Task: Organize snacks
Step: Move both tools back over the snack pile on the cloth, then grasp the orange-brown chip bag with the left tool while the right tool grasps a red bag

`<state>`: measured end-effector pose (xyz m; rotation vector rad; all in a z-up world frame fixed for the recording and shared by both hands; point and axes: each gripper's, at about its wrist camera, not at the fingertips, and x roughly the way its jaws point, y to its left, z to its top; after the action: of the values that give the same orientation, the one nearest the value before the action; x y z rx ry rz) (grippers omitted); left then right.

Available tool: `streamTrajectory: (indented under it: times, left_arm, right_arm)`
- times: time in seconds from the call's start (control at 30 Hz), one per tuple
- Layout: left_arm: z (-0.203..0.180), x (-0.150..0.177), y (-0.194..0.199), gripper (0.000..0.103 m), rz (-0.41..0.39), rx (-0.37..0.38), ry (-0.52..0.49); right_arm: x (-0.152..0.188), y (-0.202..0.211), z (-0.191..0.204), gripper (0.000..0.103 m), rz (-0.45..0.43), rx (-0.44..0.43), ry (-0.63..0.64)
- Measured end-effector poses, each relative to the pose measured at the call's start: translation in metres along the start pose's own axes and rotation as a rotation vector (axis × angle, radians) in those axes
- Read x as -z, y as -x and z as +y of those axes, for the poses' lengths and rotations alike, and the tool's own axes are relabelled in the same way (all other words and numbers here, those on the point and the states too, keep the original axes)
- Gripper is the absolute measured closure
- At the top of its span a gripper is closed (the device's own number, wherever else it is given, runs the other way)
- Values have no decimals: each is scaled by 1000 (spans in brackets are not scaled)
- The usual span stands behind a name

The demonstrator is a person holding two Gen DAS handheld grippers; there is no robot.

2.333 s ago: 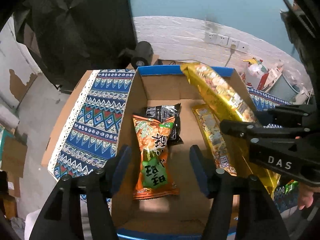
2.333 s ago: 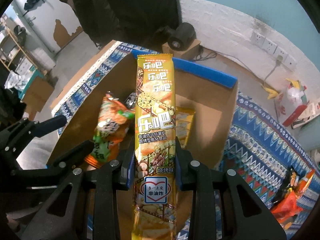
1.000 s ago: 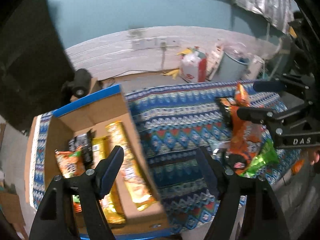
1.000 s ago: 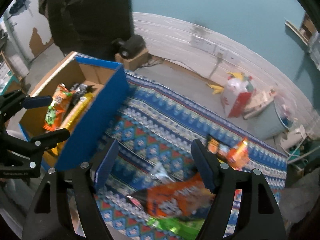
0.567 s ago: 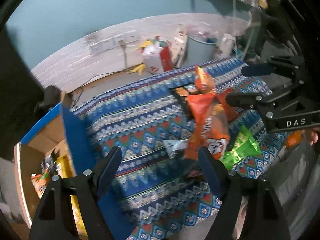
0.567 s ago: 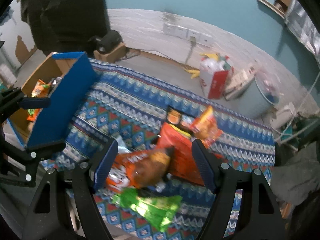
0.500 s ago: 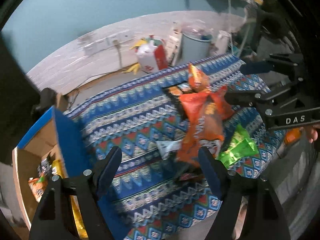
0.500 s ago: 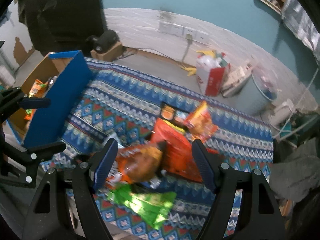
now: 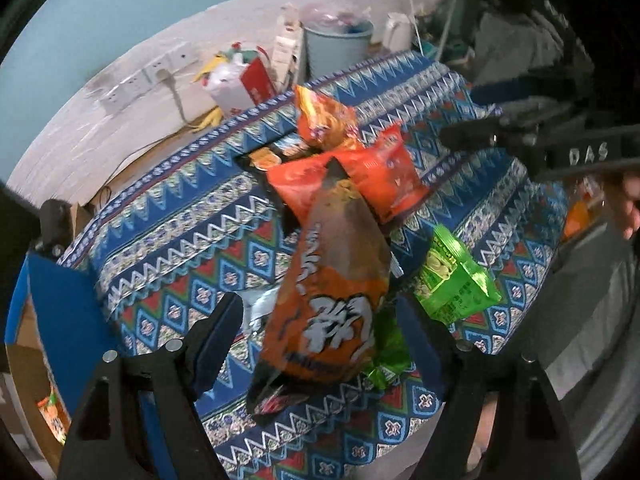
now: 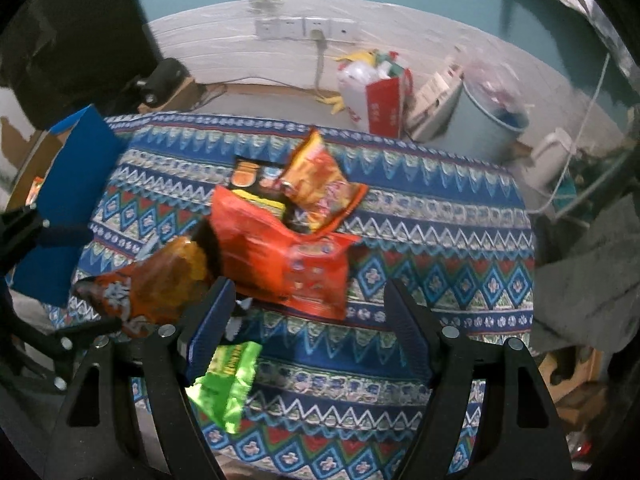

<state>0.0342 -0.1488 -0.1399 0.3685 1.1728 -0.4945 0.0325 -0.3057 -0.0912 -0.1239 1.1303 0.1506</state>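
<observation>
A pile of snack bags lies on the patterned cloth [image 9: 192,240]. In the left wrist view my left gripper [image 9: 320,336] is open around an orange-brown bag [image 9: 332,288], jaws on either side and not touching it. Behind it lie a red bag [image 9: 380,172], an orange-yellow bag [image 9: 324,120] and a green bag [image 9: 456,280]. In the right wrist view my right gripper [image 10: 308,316] is open and empty just in front of the red bag [image 10: 280,252]; the orange-brown bag [image 10: 160,276] and green bag [image 10: 228,384] lie to its left.
The cardboard box with a blue flap [image 9: 60,304] stands at the left, also in the right wrist view [image 10: 68,184]. Behind the table are a grey bin [image 10: 488,120], a red and white bag [image 10: 380,100] and wall sockets [image 10: 304,28].
The right gripper released the long yellow snack into the box. Both grippers swung right from the box to the snack pile and came closer to it.
</observation>
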Motion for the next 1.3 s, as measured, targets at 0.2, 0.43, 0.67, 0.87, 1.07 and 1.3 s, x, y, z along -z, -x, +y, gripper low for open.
streamTrajectory:
  times: [0.2, 0.43, 0.67, 0.87, 1.07, 1.3]
  left_arm:
    - [-6, -6, -26, 22, 56, 9, -14]
    - [1, -6, -46, 35, 69, 58, 6]
    - [16, -4, -40, 58, 45, 53, 48]
    - [40, 4, -36, 59, 33, 37, 122]
    - [62, 11, -34, 60, 31, 15, 193]
    - [82, 15, -33, 60, 30, -9, 254]
  right_arm:
    - [3, -8, -11, 27, 18, 0, -15]
    - [1, -19, -15, 27, 37, -8, -12]
    - [-13, -38, -3, 27, 48, -60, 46]
    - [-29, -65, 16, 27, 60, -101, 139]
    - [-37, -86, 25, 26, 69, -178, 172]
    - [-26, -105, 28, 26, 176, -171, 190]
